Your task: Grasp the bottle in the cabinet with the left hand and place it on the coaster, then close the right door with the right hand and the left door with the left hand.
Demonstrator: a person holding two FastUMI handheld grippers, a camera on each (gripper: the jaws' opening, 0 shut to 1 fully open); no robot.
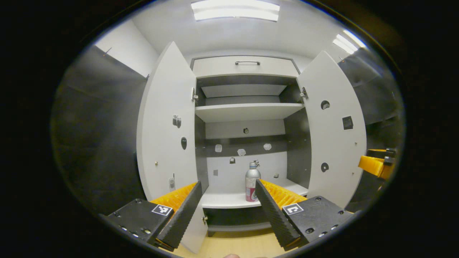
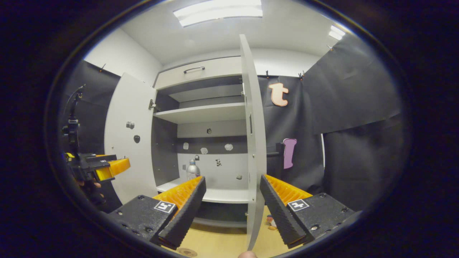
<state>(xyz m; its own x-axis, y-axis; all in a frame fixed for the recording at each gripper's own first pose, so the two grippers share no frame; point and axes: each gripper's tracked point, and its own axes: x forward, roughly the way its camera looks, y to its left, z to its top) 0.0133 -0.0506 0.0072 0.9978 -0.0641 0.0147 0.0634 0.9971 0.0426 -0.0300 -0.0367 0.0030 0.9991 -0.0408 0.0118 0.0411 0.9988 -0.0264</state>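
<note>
The tall white cabinet [image 1: 247, 93] takes up the middle of the left gripper view, with dark grey inner walls and a white drawer front with a metal handle [image 1: 247, 63] across its top. Both doors stand wide open: the white left door [image 1: 166, 125] swings out to the left of centre, the white right door [image 1: 335, 132] to the right. In the right gripper view the right door [image 2: 254, 143] is seen nearly edge-on, running down the middle of the frame, and the left door [image 2: 131, 143] sits at centre left.

A white upper shelf [image 1: 247, 111] crosses the cabinet a little above centre. The white lower shelf [image 1: 233, 200] lies below centre, and the light wooden tabletop [image 1: 236, 245] shows at the bottom edge.

The left gripper [image 1: 226, 208], with black ribbed pads and orange bodies, sits at the bottom of its own view, released and spread wide, holding nothing. It also appears at the left edge of the right gripper view [image 2: 107, 168], with a hand under it. The right gripper [image 2: 233, 208] is likewise spread apart and empty at the bottom of its view, its fingers either side of the right door's edge without touching it. Its orange body [image 1: 376, 165] shows at the right edge of the left gripper view.

The silver metal bottle with a red and white label [image 1: 252, 186] stands upright on the lower shelf, just below centre, seen between the left gripper's fingers but well beyond them. In the right gripper view the bottle [image 2: 193, 171] stands left of centre.
</note>
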